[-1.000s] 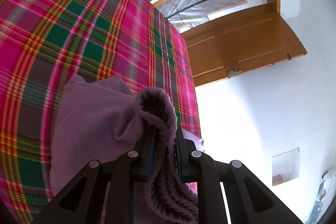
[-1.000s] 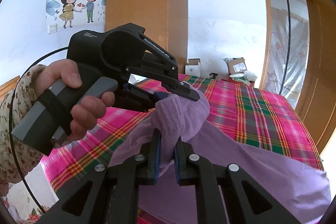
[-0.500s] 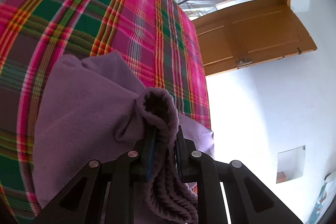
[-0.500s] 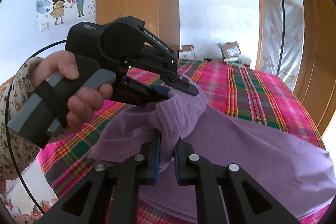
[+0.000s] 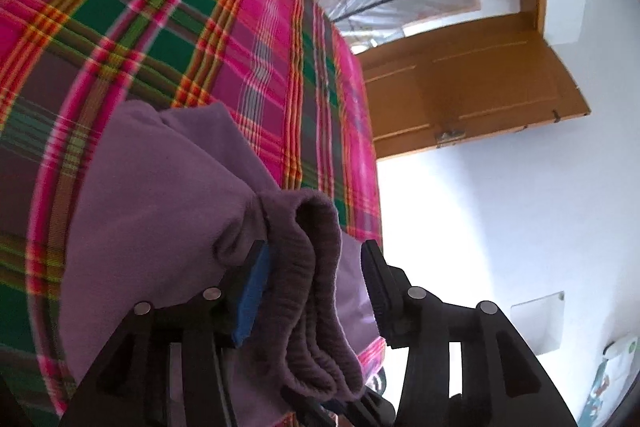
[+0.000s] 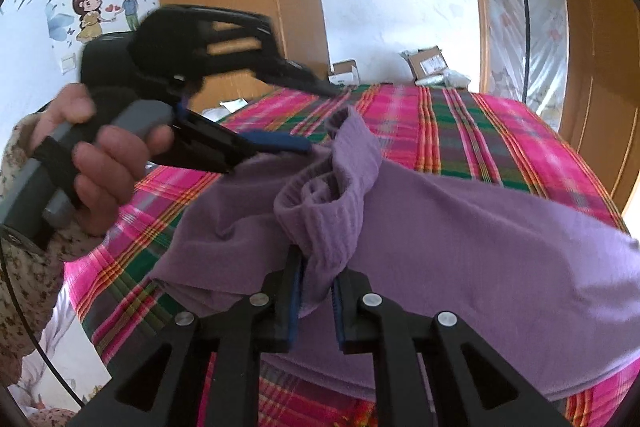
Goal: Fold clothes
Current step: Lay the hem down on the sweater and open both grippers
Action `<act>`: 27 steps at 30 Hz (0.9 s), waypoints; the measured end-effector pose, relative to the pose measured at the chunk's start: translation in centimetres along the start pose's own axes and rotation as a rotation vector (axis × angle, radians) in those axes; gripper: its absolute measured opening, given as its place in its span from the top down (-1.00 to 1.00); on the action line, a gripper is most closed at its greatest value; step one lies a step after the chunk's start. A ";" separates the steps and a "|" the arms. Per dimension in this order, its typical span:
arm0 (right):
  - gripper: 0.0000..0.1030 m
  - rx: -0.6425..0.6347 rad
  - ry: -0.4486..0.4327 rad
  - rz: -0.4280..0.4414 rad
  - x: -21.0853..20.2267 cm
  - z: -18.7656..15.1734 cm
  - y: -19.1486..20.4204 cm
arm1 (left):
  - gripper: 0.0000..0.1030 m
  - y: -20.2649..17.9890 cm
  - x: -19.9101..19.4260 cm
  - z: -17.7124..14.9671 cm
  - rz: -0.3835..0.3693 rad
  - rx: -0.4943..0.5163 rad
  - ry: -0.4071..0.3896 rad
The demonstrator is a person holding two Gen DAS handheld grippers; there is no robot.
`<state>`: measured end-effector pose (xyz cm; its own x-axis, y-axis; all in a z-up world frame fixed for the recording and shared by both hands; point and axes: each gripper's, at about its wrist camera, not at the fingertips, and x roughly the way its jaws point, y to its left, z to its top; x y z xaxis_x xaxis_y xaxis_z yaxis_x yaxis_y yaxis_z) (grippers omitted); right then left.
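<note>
The left tool [image 5: 316, 267] stands wide, its jaws having just been opening: the ribbed cuff [image 5: 308, 267] of the purple sweater [image 5: 160, 219] lies between them, resting against the blue-padded finger on the left side of the frame, while the black finger on the right stands clear of the cloth. In the right wrist view the same tool [image 6: 316, 119] shows at centre left, its upper and lower fingers spread apart above the cloth, gripped by a hand [image 6: 100, 167] in a floral sleeve [image 6: 24, 287]. The right tool [image 6: 316, 291] is narrow, its two blue pads pinching a bunched ribbed fold [image 6: 332, 211] of the sweater at lower centre. The sweater lies spread across the pink, green and red plaid bedspread [image 6: 480, 131], filling the lower right of the right wrist view and the lower left of the left wrist view. An orange wooden door [image 5: 472, 91] stands open at upper right of the left wrist view.
</note>
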<state>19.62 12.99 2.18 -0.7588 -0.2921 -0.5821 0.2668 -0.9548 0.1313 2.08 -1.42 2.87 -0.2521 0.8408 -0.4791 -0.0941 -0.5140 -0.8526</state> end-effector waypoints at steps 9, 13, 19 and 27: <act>0.26 0.099 0.000 -0.036 -0.6 -1.3 -2.5 | 0.06 3.0 -5.7 -1.6 0.084 0.012 -0.144; 0.23 0.152 -0.038 -0.066 -1.8 -1.8 -3.7 | 0.06 4.0 -7.4 -3.1 0.083 0.009 -0.189; 0.24 0.154 -0.112 -0.103 -3.8 -1.1 -4.5 | 0.06 5.5 -8.5 -4.8 0.135 0.043 -0.181; 0.51 0.098 -0.056 0.077 -1.3 2.2 -3.6 | 0.06 5.7 -9.3 -6.7 0.167 0.069 -0.171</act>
<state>18.32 16.68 4.20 -0.7712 -0.3652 -0.5214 0.2685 -0.9292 0.2539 10.31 -11.02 1.08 -0.4286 0.7050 -0.5651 -0.1018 -0.6591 -0.7451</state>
